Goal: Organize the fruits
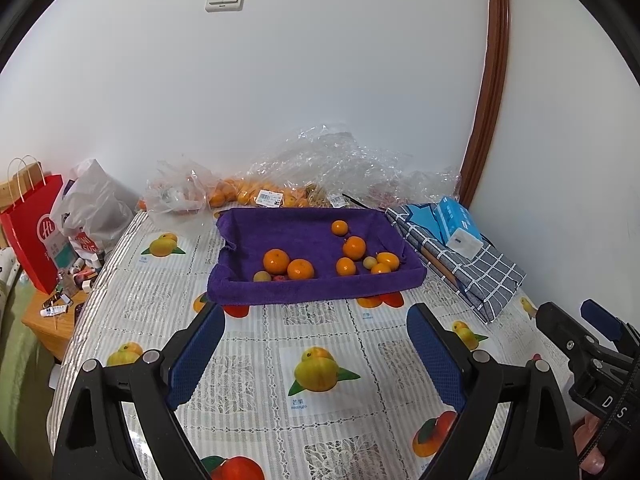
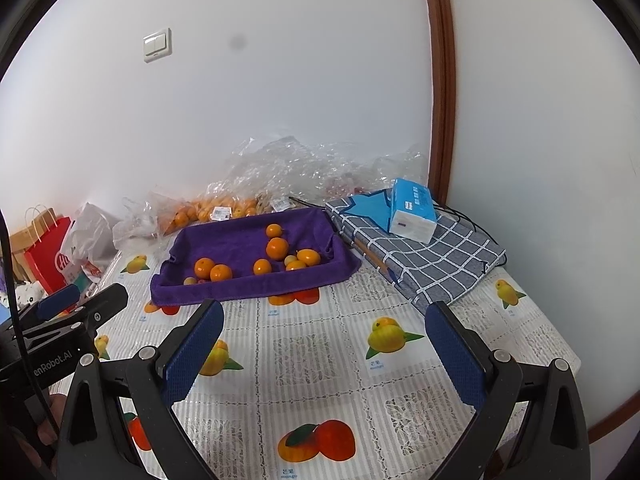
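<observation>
— Both grippers are held low over the near part of the table: the left gripper (image 1: 316, 316) and the right gripper (image 2: 324, 314) are spread wide, nothing being gripped between their blue textured pads (image 1: 196, 356).

— And the fruit?

— Round oranges (image 1: 276, 261) and a few smaller yellowish fruits (image 1: 262, 276) are seen lying loose in a tray lined with a purple towel (image 1: 316, 288), set beyond both sets of fingertips, toward the far side. More oranges are bagged in crinkled clear plastic (image 1: 256, 194) against the wall behind it.

— What surrounds it?

— A fruit-printed tablecloth (image 2: 320, 360) is spread beneath. To the right of the tray, a checked grey cloth (image 2: 424, 258) is folded flat, with a blue tissue pack (image 2: 412, 210) resting on it. At far left, a red paper bag (image 1: 34, 232) is stood upright.
</observation>
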